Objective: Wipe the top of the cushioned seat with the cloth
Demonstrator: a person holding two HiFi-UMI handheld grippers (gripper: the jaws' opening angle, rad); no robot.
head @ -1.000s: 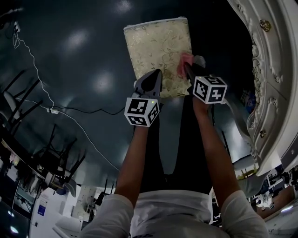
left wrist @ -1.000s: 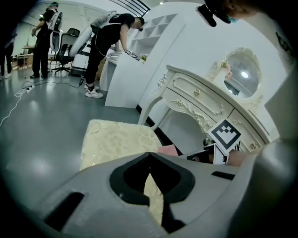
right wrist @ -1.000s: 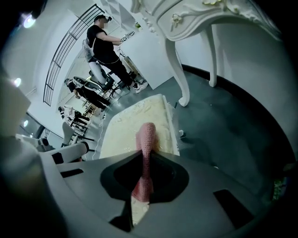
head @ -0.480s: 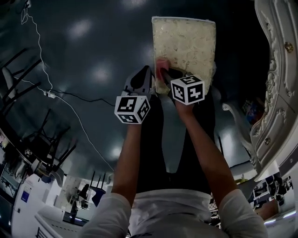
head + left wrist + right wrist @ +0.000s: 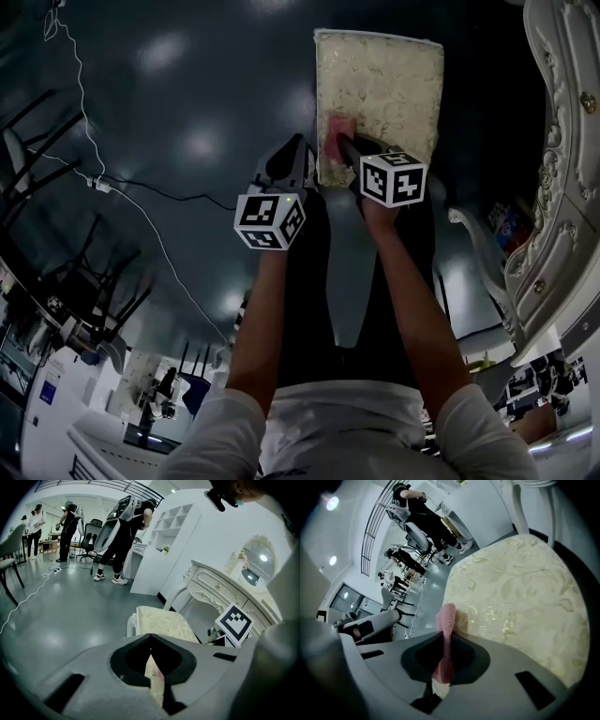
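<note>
Right hand-held gripper: jaws clamped on the pink cloth. The cloth's free end touches the top of the cushioned seat, close to the near corner on the person's left. The seat covering is cream with a leaf pattern. The seat stands on the dark glossy floor, near an ornate white dressing table.

Left hand-held gripper: jaws drawn together, with only a sliver of gap between them. It is held off the seat, just beside that same corner.

A white cable trails across the floor, well left of the seat.
</note>
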